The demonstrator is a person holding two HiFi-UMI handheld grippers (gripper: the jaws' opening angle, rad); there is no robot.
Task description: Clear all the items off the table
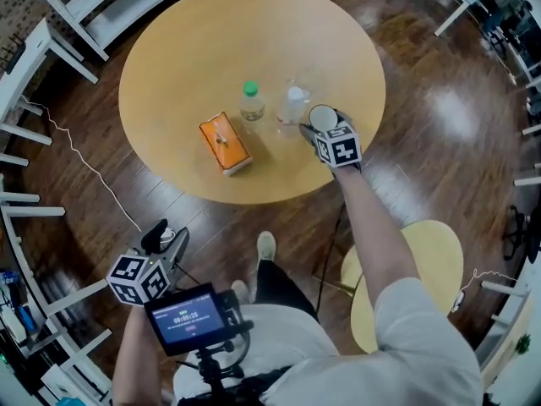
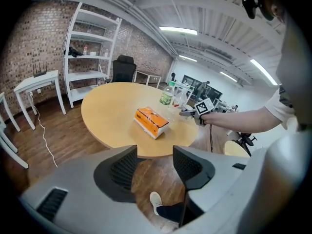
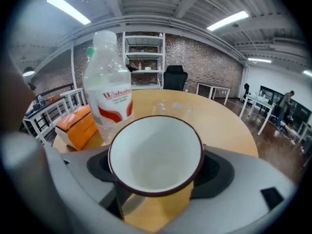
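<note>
Two grippers in play: right gripper (image 3: 156,167) is clamping a white cup (image 3: 155,152) by its sides, over the round table (image 1: 186,41) toward its near-right edge; can't tell if the cup is lifted or resting. Just beyond it a clear glass (image 1: 292,104) and a green-capped bottle (image 1: 251,104) are standing side by side. An orange tissue box (image 1: 225,143) is lying left of them, nearer the front edge. Left gripper (image 2: 155,167) is hanging off the table over the wood floor (image 1: 101,184), jaws apart, gripping nothing.
</note>
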